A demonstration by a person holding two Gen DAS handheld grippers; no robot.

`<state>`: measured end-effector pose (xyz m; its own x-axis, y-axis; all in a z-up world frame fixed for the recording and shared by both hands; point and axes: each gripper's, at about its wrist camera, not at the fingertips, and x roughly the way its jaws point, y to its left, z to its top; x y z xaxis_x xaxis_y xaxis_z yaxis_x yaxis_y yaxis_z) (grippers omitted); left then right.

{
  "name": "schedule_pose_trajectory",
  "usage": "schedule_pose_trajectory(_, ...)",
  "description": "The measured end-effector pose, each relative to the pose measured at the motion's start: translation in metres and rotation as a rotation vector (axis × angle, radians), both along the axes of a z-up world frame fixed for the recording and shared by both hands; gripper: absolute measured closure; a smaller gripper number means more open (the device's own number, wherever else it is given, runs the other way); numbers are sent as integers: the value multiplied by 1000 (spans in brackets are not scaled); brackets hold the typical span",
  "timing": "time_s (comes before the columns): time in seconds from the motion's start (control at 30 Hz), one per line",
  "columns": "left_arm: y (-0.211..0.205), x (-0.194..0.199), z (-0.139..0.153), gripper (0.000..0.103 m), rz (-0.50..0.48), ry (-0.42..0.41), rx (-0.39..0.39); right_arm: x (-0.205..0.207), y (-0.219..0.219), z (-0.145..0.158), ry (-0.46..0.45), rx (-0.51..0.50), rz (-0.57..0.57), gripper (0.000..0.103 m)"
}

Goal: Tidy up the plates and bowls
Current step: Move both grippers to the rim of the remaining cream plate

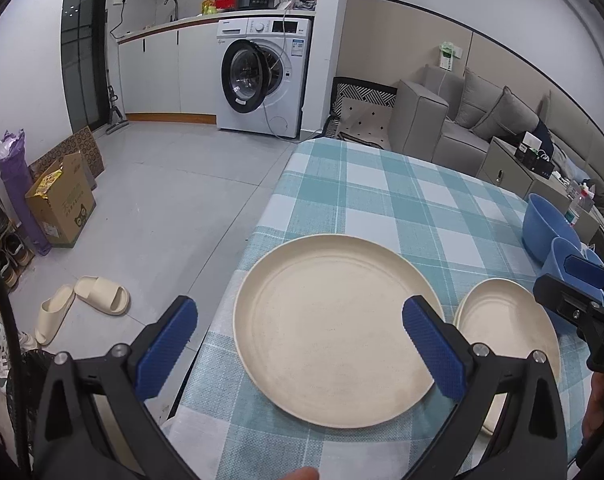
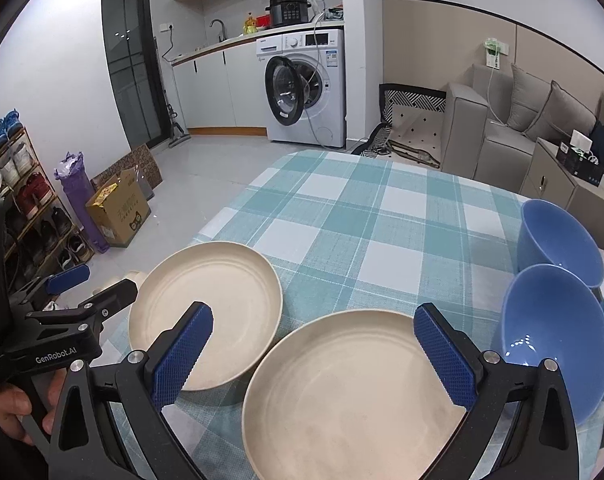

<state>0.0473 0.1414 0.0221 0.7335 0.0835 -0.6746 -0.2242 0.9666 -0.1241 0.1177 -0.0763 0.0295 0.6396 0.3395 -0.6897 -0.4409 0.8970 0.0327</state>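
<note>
Cream melamine and blue plastic are what sit on the checked teal-and-white tablecloth [image 2: 342,216] covering the tabletop. Two cream plates lie flat side by side: the left plate [image 1: 334,332] rests near the tabletop's left edge, and the right plate [image 2: 354,396] lies just beside it, their rims almost touching. Beyond the right plate's far-right side stand blue bowls: a near bowl [image 2: 554,340] tipped toward the plates, a far bowl [image 2: 558,236] just behind it, and a sliver of a third at the frame edge.

Above the left plate hovers the left claw [image 1: 299,340], spread wide with nothing between its blue ribbed pads [image 1: 434,352], one pad over the plate's right rim and the other out past the tabletop edge over the floor. Over the right plate hangs the right claw [image 2: 314,352], equally wide apart and empty, straddling that plate. A hand [image 2: 9,404] grips the left tool's handle.
</note>
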Motion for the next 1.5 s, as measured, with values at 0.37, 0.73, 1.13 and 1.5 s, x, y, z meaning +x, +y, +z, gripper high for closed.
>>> schedule_pose_trajectory(0.37,20,8,-17,0,41,42,-26,22,34,-26,51,-51,39,1)
schedule_pose_trajectory(0.73,31,18,-40,0,62,101,-40,38,60,-52,82,-141,76,1)
schedule_pose_trajectory(1.13,34,28,-61,4,40,166,-41,52,78,-77,135,-145,115,11)
schedule_pose_trajectory(1.5,32,30,-69,15,11,187,-34,64,87,-94,182,-160,136,28)
